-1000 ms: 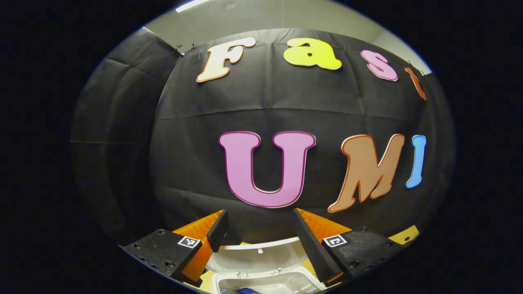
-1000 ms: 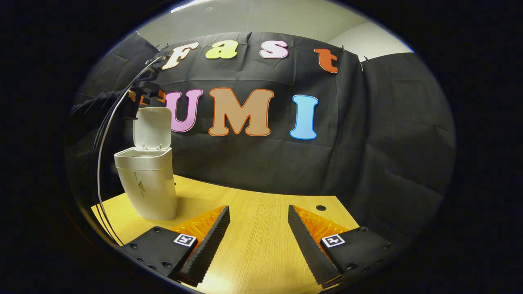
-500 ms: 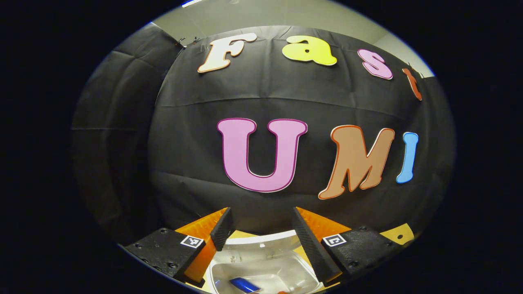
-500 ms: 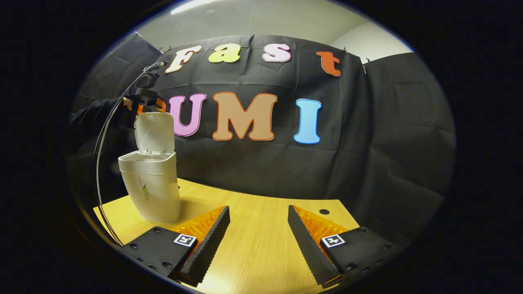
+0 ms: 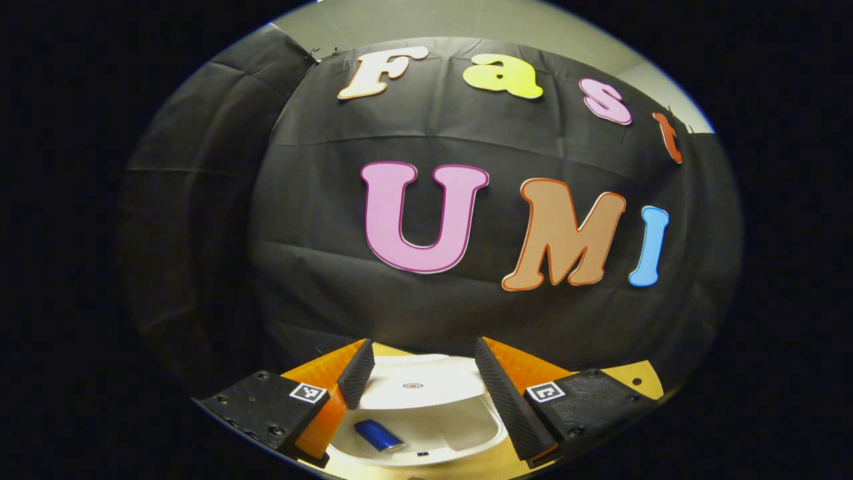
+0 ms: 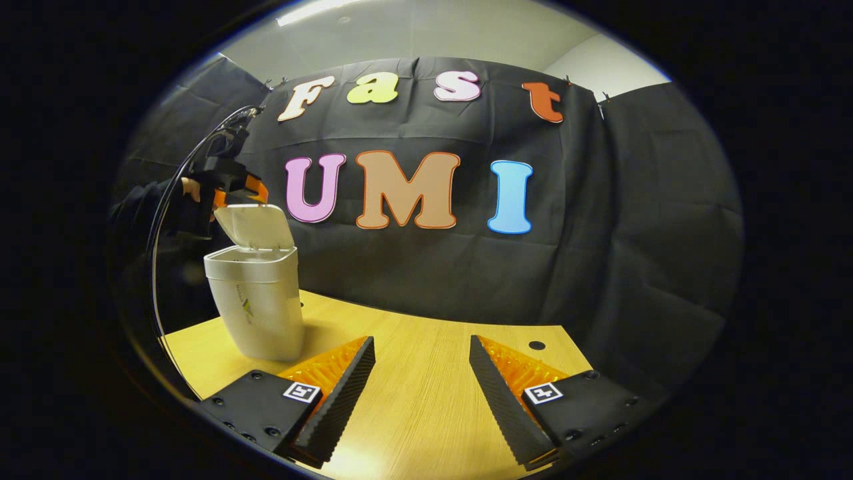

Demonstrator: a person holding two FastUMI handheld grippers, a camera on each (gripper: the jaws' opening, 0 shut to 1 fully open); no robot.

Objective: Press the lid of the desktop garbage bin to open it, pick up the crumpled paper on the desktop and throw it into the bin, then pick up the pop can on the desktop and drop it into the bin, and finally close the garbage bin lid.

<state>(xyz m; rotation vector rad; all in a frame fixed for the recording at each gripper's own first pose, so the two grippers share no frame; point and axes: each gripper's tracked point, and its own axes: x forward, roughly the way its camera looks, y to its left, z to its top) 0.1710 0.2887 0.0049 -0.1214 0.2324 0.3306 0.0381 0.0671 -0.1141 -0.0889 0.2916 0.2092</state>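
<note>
Inside the bin [image 5: 466,433], lid [image 5: 420,387] half-lowered, lies the pop can [image 5: 378,437]; both jaws wide

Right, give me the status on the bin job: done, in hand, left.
Done: the pop can lies inside the bin; no paper or can is on the visible stretch of the table. I can't make out the crumpled paper inside.
In hand: the left claw is at the tilted, half-open lid.
Left: shutting the lid fully. The right claw hangs open over the table.
</note>
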